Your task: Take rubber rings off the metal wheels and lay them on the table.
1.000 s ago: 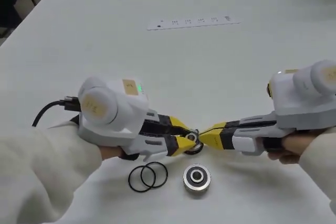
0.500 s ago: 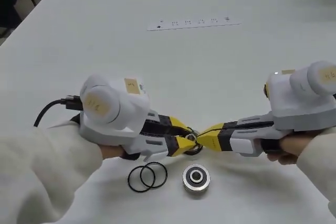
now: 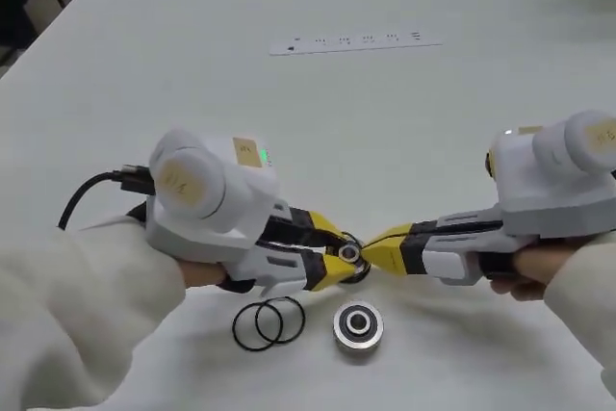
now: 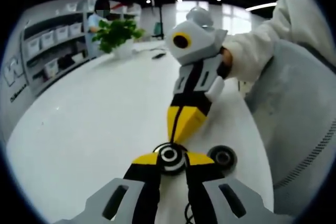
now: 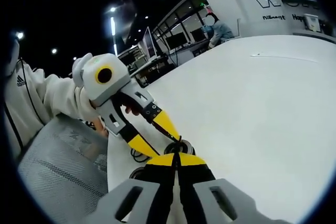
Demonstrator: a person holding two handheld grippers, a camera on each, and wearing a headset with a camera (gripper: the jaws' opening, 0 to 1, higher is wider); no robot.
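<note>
**While one claw braces, the other peels**

At lower centre, two freed rings [image 3: 268, 322] lie beside a second wheel [image 3: 358, 325]. Just above, the left gripper [image 3: 337, 256] clamps a metal wheel [image 4: 170, 155] steady. The right gripper [image 3: 377, 249], jaws pressed together, seems to pinch its rubber ring [image 4: 169, 145] for pulling.

A white strip [image 3: 356, 41] with small dark marks lies flat far back on the bench [image 3: 192, 64]. A leafy green plant [image 4: 118, 32] stands near shelves [image 4: 50, 51] holding bins.
</note>
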